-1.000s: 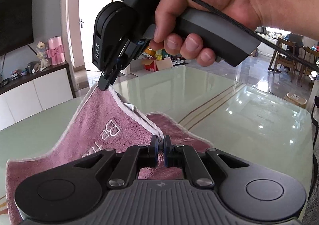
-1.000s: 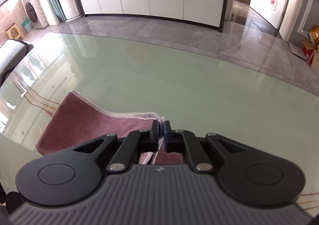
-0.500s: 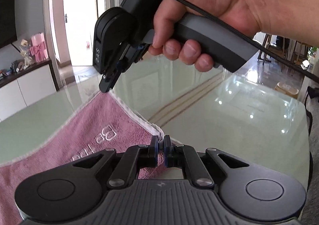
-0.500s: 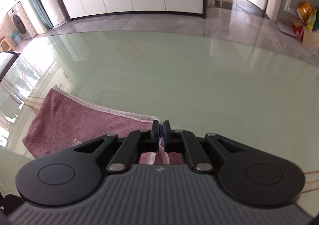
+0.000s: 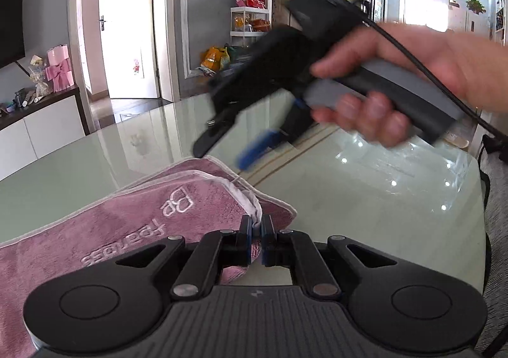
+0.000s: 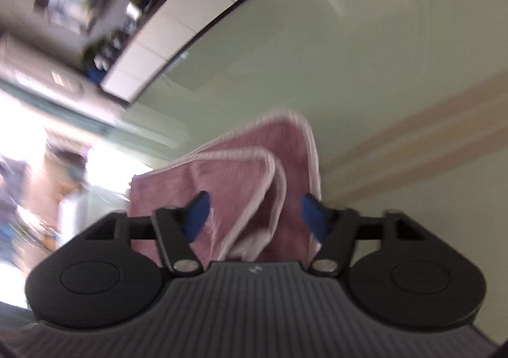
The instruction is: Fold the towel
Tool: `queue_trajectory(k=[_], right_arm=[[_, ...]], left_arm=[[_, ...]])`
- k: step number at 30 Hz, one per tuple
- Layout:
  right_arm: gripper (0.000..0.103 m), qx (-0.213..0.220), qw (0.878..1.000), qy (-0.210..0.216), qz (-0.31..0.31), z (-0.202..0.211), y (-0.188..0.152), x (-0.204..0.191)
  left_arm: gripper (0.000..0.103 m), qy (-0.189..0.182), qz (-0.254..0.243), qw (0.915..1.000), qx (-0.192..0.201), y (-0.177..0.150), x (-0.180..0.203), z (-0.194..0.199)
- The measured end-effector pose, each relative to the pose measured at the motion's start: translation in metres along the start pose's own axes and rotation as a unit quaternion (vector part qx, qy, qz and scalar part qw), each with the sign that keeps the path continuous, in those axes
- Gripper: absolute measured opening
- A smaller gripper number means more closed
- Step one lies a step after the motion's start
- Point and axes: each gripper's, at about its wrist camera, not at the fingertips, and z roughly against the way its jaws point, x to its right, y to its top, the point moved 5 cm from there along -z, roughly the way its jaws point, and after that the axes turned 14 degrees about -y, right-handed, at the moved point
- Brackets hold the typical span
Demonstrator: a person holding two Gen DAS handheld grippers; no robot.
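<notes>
Left jaws: left gripper [image 5: 256, 232] is pinched tight on the towel's white-trimmed corner, the hem caught between its pads.
Right jaws: right gripper [image 6: 254, 215] is opening; its blue pads stand apart and press on nothing, though folded cloth lies between them in the right wrist view.
Towel: pink towel [image 5: 133, 224] with stitched lettering lies on the table [image 5: 349, 205], its upper layer brought over the lower one, edges close but not squared.
Towel from the right: two trimmed layers show, the near one arched up in a loose curl rather than lying flat.
Change: a second ago both grippers clamped a corner each and held the top edge up off the table; now the right has let its corner go and the layer has dropped onto the towel.
Right hand: seen blurred beyond the towel's far corner, just above it, rolled on its side.
Meaning: this fold looks laid down; only the left corner is yet to be released.
Risk: the curled layer may spring back or sit skewed, so it probably needs smoothing before any further fold.
</notes>
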Motion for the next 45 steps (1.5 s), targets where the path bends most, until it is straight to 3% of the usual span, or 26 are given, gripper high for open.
queue_trajectory(k=[5, 13, 15, 21, 28, 42, 45], right_arm=[[0.073, -0.012, 0.994, 0.07, -0.08, -0.004, -0.021, 0.013], [0.073, -0.013, 0.986, 0.107, -0.123, -0.024, -0.005, 0.006], [0.068, -0.011, 0.986, 0.108, -0.128, -0.029, 0.0, 0.005], [0.051, 0.004, 0.992, 0.082, -0.094, -0.031, 0.005, 0.001], [0.012, 0.001, 0.999, 0.03, -0.022, -0.029, 0.001, -0.005], [0.012, 0.001, 0.999, -0.03, 0.023, -0.031, 0.001, -0.003], [0.007, 0.003, 0.999, -0.035, 0.038, -0.03, -0.001, -0.007]], left_arm=[[0.006, 0.003, 0.004, 1.0, 0.003, 0.0, -0.006, 0.008], [0.006, 0.008, 0.004, 0.9999, 0.006, 0.003, -0.005, 0.015], [0.006, 0.008, 0.004, 0.9999, 0.007, 0.004, -0.008, 0.016], [0.006, 0.007, 0.0, 1.0, 0.005, 0.003, -0.005, 0.016], [0.006, 0.006, 0.0, 1.0, 0.004, 0.0, -0.003, 0.014], [0.006, 0.008, -0.003, 1.0, 0.002, -0.002, -0.004, 0.012], [0.006, 0.008, -0.004, 1.0, 0.002, -0.003, -0.003, 0.011]])
